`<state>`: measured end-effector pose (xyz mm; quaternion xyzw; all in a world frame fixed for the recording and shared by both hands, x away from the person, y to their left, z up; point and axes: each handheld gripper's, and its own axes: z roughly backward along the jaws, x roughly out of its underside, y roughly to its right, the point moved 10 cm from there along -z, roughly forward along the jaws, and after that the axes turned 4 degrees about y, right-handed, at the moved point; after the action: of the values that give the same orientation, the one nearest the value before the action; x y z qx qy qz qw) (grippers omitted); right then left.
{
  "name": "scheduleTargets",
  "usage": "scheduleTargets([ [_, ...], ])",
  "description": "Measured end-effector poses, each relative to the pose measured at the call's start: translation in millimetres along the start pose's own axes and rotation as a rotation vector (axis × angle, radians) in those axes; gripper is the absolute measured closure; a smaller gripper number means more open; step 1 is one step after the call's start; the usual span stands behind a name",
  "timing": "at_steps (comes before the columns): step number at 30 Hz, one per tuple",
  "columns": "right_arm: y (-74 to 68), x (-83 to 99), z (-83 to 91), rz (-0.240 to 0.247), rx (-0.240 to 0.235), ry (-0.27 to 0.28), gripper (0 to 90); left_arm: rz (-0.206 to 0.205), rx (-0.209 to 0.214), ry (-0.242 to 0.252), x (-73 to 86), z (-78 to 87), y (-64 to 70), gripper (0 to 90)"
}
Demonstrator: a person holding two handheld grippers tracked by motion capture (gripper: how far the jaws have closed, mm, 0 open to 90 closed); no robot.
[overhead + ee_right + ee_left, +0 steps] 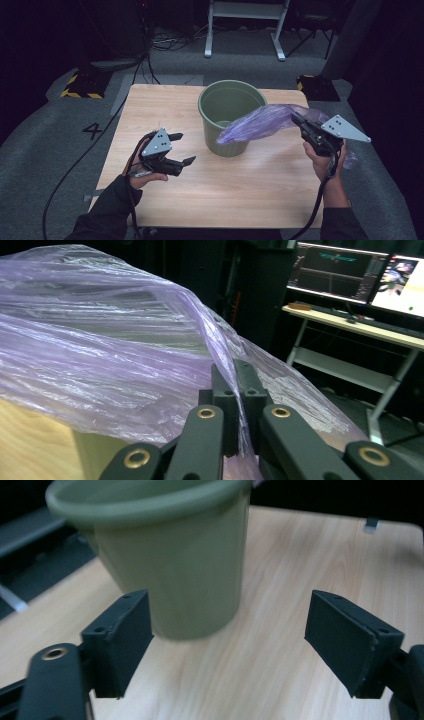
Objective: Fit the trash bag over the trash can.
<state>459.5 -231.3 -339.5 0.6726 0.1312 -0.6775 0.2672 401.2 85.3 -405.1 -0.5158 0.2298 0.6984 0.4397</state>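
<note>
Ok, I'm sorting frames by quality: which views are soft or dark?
High view: sharp on the table, dark surroundings. Left gripper view: the green bin is motion-blurred, while the open left gripper stays crisp. Right gripper view: the purple plastic bag glints, pinched in the right gripper; background monitors glow.

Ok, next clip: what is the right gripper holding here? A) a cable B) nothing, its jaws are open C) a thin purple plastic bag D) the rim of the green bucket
C: the right gripper has its jaws shut on the purple plastic bag, which trails across above the green bucket, while the left gripper sits open and empty over the table.
</note>
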Motion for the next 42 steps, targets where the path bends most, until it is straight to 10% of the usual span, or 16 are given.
scheduleTargets([
  [16, -6.2, -12.8, -36.8, 0.048, 0.008, -0.047, 90.0, -0.095, 0.026, 0.047, -73.9, -47.6, -2.7, 27.0],
  [30, -16.2, -16.1, -51.4, 0.093, -0.032, -0.075, 88.3, -0.161, -0.094, -0.018, -81.9, -77.2, -40.8, 83.5],
  [35, -18.8, -3.1, -50.7, 0.084, -0.062, -0.113, 77.8, -0.126, -0.116, -0.06, -69.3, -85.7, -56.8, 85.7],
  [42, -27.8, 16.7, -45.1, 0.028, -0.144, -0.186, 36.3, -0.109, -0.127, -0.084, -62.0, -90.1, -66.9, 86.2],
])
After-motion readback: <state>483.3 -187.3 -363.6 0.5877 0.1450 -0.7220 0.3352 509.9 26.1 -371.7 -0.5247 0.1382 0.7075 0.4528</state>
